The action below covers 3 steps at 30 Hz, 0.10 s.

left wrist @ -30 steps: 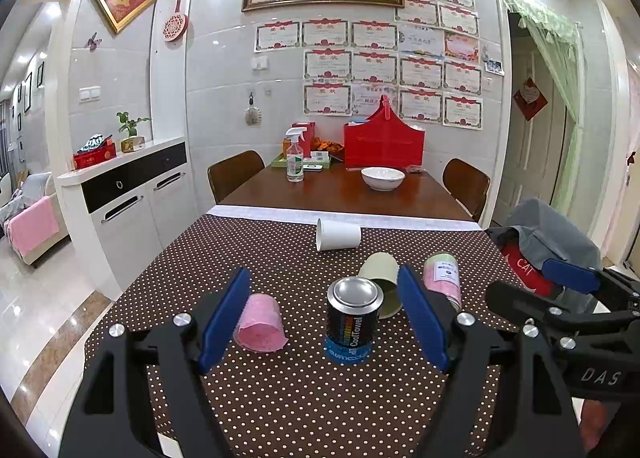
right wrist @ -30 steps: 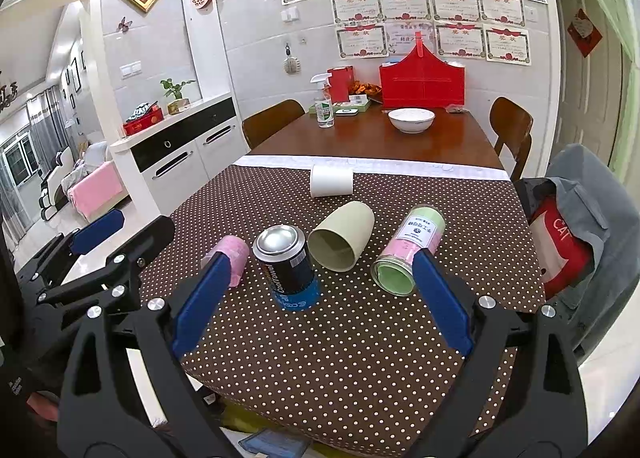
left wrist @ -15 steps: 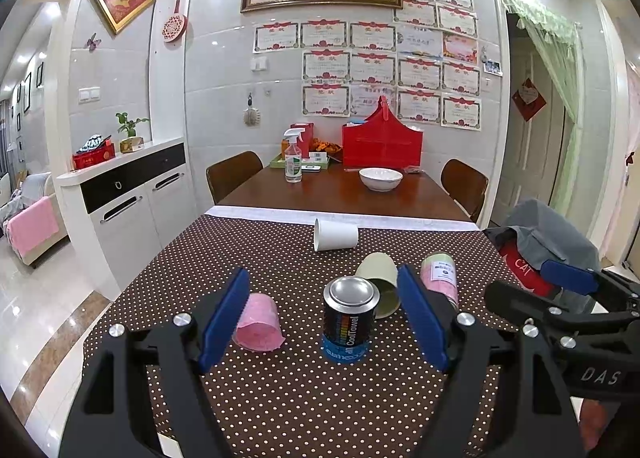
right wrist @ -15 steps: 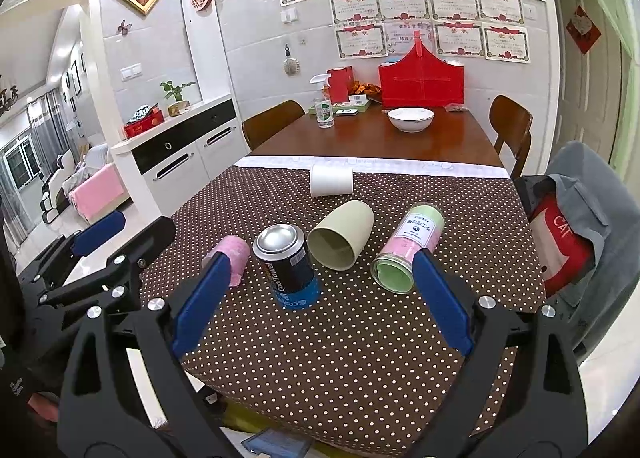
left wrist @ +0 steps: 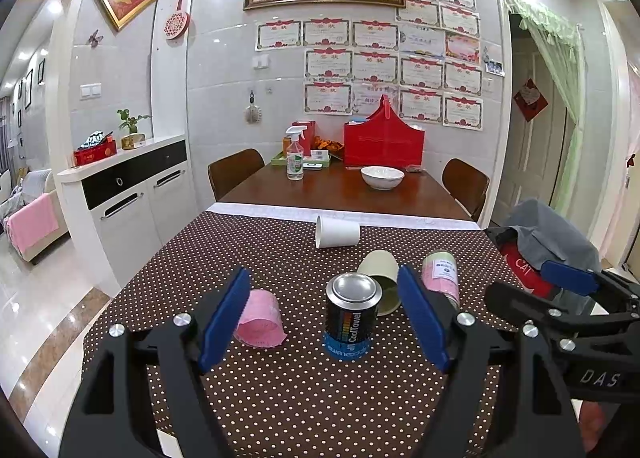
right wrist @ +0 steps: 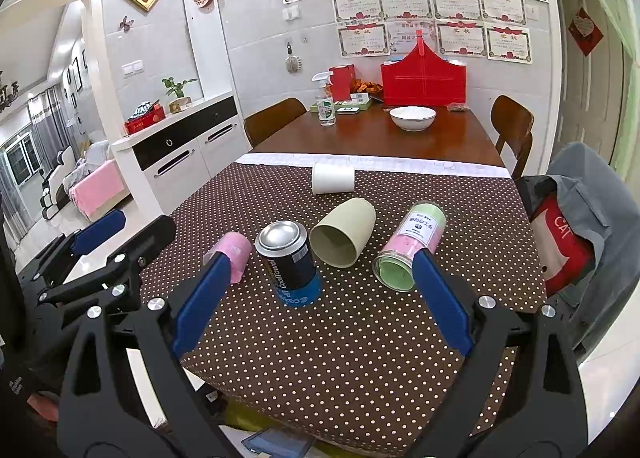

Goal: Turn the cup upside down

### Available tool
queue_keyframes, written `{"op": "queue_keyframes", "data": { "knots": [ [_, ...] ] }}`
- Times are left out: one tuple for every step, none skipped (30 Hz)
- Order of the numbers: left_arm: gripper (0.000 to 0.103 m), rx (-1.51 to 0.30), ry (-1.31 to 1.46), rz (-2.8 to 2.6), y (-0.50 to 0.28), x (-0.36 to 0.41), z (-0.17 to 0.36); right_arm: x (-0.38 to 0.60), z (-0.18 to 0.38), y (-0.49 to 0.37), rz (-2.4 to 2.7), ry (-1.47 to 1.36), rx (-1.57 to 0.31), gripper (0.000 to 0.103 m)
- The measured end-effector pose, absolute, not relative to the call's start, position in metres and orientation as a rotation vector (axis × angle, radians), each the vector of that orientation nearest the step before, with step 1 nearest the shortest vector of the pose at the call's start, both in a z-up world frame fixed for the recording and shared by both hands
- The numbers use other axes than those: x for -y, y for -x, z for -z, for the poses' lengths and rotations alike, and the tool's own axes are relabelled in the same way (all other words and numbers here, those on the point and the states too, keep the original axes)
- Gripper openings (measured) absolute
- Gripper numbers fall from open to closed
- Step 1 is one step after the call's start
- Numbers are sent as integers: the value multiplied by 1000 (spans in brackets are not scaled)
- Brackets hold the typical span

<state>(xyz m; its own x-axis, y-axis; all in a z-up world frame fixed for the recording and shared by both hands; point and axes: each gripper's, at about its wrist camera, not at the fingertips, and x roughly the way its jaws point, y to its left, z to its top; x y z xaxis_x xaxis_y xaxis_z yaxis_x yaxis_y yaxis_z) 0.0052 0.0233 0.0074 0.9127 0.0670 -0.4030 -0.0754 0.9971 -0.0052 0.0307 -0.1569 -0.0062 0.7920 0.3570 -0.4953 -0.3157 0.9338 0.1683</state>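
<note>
Several cups lie on their sides on the dotted brown tablecloth (left wrist: 280, 390): a pink cup (left wrist: 261, 318) (right wrist: 237, 252), a pale green cup (left wrist: 381, 285) (right wrist: 343, 231), a white paper cup (left wrist: 337, 231) (right wrist: 333, 177) and a pink-and-green lidded cup (left wrist: 441, 273) (right wrist: 410, 243). A dark can (left wrist: 350, 315) (right wrist: 289, 261) stands base up. My left gripper (left wrist: 324, 316) is open and empty, held above the table's near edge, short of the can. My right gripper (right wrist: 320, 298) is open and empty, to its right.
Beyond the cloth the wooden table (left wrist: 340, 194) carries a white bowl (left wrist: 382, 176), a spray bottle (left wrist: 295, 159) and a red basket (left wrist: 383, 142). A chair with grey and red clothing (right wrist: 576, 226) stands at the right. A white sideboard (left wrist: 132, 194) is at the left.
Both grippers have hardly moved. The left wrist view has drifted very slightly. Nothing on the table has moved.
</note>
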Motion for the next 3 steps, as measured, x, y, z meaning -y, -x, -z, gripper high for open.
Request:
{"op": "queue_keyframes", "data": {
  "knots": [
    [75,-415,21,-73,-5,-23,-7,157,6,-31,-363,-79,-550,90],
    [75,-417,21,-73,-5,-24,-7,156,7,-31,-363,-78,-551,90],
    [75,-420,22,-73,-6,-24,-6,156,7,-31,-362,-76,-553,90]
  ]
}}
